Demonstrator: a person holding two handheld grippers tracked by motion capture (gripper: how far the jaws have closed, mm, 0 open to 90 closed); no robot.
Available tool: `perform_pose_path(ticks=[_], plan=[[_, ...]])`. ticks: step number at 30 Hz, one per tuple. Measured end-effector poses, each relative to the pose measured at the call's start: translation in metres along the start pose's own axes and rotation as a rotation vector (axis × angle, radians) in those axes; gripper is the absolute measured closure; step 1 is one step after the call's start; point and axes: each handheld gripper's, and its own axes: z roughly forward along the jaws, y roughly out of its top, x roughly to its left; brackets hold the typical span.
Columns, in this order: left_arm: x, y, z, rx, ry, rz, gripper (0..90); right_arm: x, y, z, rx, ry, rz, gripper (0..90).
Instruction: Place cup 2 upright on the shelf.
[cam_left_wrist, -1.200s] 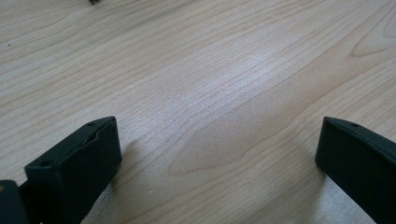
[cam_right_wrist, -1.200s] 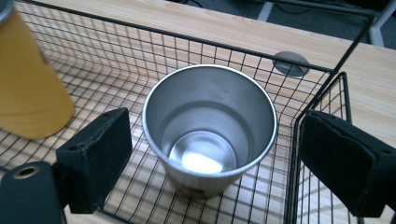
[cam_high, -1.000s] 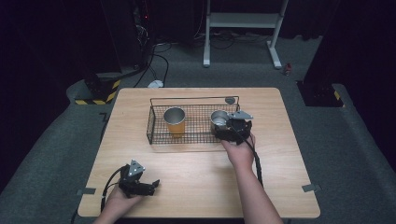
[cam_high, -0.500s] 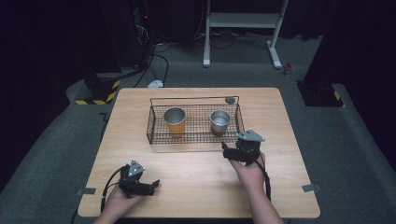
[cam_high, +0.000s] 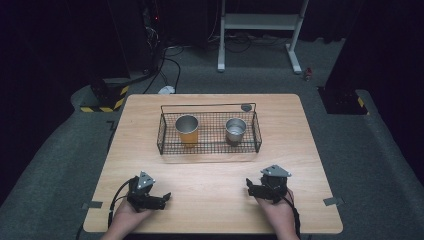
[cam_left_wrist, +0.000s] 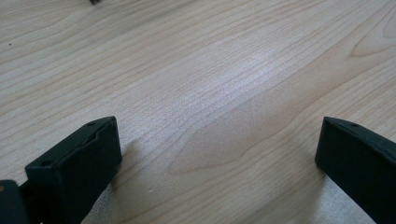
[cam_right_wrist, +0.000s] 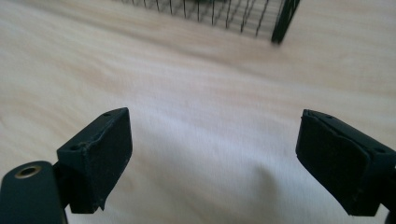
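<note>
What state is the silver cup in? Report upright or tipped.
Upright. The silver cup stands in the wire basket, open mouth facing up.

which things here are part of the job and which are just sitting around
In the job:
wire basket
silver cup inside it
orange cup inside it
right gripper, open
left gripper, open

Lying about:
white stand behind the table
striped block on the floor
</note>
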Motion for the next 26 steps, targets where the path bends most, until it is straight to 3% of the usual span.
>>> perform_pose_path(ticks=[4, 8, 26], plan=[[0.000, 0.000, 0.000, -0.003, 0.004, 0.005, 0.6, -0.001, -0.014, -0.002, 0.031, -0.017, -0.012, 11.1], [0.000, -0.001, -0.001, -0.006, 0.005, -0.002, 0.9, -0.002, -0.019, -0.004, 0.055, 0.004, -0.002, 11.4], [0.000, -0.003, -0.001, -0.014, 0.030, -0.028, 0.5, 0.000, -0.017, -0.001, 0.063, 0.013, 0.007, 9.5]])
